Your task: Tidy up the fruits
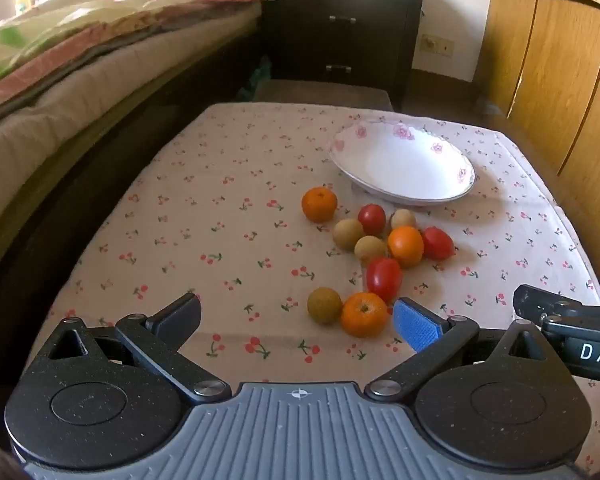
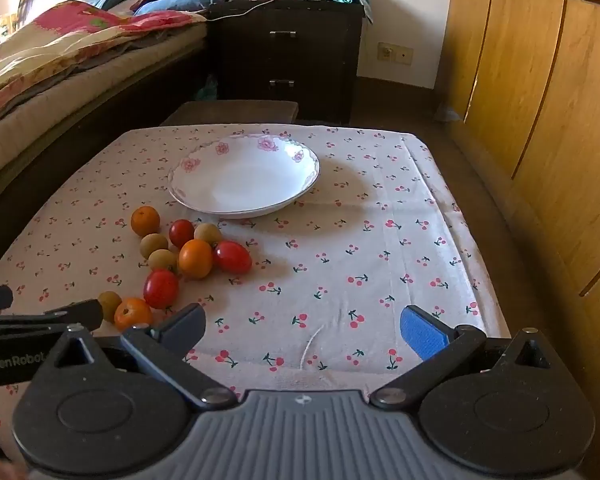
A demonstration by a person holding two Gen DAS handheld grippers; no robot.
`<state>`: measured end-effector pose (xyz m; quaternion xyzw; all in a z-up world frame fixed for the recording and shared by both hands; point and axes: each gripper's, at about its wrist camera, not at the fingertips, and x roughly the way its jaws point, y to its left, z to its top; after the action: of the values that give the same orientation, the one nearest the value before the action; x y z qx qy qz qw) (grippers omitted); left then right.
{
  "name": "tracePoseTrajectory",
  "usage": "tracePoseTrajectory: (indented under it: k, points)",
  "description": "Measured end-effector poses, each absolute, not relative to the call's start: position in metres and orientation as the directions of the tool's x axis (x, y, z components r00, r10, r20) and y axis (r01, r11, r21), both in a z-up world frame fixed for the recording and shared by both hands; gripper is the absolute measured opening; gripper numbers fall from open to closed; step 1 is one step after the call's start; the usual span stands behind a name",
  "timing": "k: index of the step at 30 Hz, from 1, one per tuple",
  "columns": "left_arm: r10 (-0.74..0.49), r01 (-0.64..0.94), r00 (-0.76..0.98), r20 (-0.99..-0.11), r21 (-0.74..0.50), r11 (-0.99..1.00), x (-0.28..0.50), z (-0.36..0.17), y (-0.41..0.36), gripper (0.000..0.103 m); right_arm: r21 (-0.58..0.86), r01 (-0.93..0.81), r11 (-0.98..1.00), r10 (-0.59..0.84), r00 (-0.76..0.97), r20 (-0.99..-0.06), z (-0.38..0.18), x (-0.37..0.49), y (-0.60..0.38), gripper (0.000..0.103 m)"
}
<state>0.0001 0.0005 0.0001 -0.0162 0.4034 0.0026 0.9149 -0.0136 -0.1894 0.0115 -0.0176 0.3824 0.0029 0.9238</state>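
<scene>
My left gripper [image 1: 296,322] and right gripper [image 2: 303,330] gape, holding nothing.
Only the right view shows a white thread [image 2: 310,346]; fruits [image 1: 384,278] lie beside the bowl [image 1: 456,196].

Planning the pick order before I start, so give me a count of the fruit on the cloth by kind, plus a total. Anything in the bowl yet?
Oranges: 3
Red tomatoes: 3
Brown round fruits: 4
Total: 10
Bowl: 0, all fruit lies on the cloth.
</scene>
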Motion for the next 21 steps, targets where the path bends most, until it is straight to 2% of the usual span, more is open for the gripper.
tracePoseTrajectory:
  k: [4, 10, 21]
  points:
    - [-0.022, -0.018, 0.686, -0.727, -0.048, 0.999, -0.0062, -0.0032, 0.0031, 0.103, -0.030, -0.023, 0.999, -0.006, 0.708, -0.707, 0.0128, -0.0148, -0.1882, 0.103]
    - [-0.017, -0.038, 0.638, -0.770, -0.053, 0.998, 0.0025, -0.0065, 0.0029, 0.103, -0.028, -0.034, 0.999, 0.004, 0.703, -0.712, 0.0080, -0.0142, -0.1874, 0.103]
    - [-0.019, -0.033, 0.626, -0.779, -0.052, 0.998, 0.0018, -0.0078, 0.0029, 0.103, -0.026, -0.031, 0.999, 0.002, 0.688, -0.725, 0.0064, -0.0120, -0.1850, 0.103]
